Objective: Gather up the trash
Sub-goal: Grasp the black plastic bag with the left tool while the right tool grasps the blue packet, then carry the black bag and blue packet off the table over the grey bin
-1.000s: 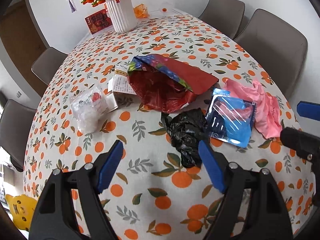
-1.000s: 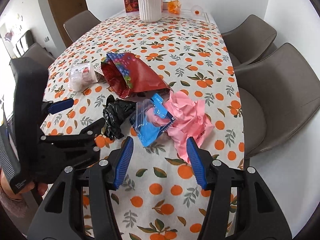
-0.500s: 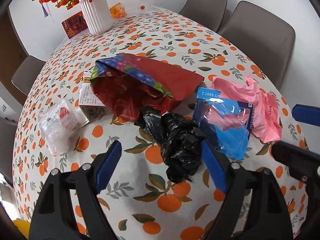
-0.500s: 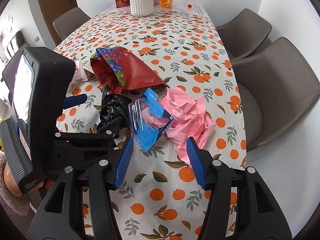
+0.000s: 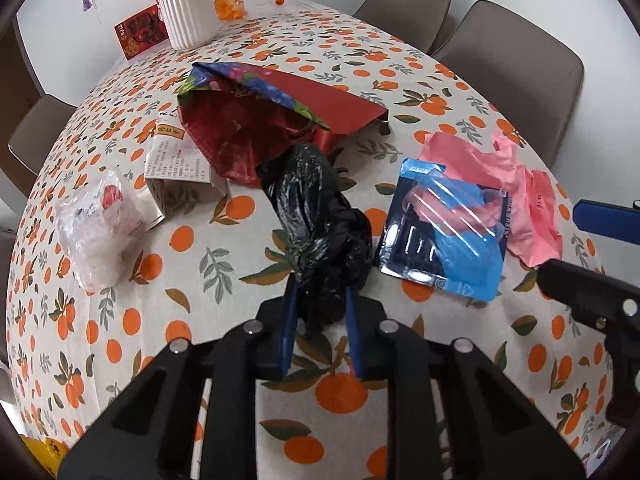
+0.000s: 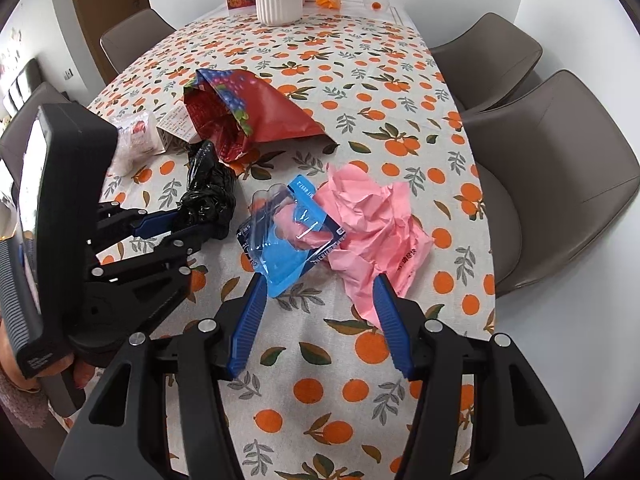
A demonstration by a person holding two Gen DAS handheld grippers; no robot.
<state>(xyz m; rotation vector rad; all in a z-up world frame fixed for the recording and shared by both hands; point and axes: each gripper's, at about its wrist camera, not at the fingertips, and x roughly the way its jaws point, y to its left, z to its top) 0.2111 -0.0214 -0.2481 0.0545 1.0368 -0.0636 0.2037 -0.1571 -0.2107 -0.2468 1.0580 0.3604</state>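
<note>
— What does the left gripper (image 5: 320, 300) have?

— The black plastic bag (image 5: 320, 220), crumpled on the orange-print tablecloth (image 5: 180, 288) near the table's front edge. The blue fingers (image 5: 289, 320) are closing on the bag's near end, with the plastic bunched between them and only a narrow gap left.

— And the right gripper (image 6: 320, 300)?

— It hangs about half open and holds nothing. Its tips reach the near edges of a blue plastic package (image 6: 292, 236) and a crumpled pink paper (image 6: 376, 232), which overlap just right of the black bag; contact cannot be told.

— What lies beyond?

— A red foil bag (image 5: 260, 128) with its mouth open lies just behind the black bag. To its left sit a printed paper box (image 5: 176, 164) and a clear wrapper (image 5: 96, 228). At the far end stands a white ribbed vase (image 5: 188, 8), with grey chairs (image 6: 556, 176) around the table.
</note>
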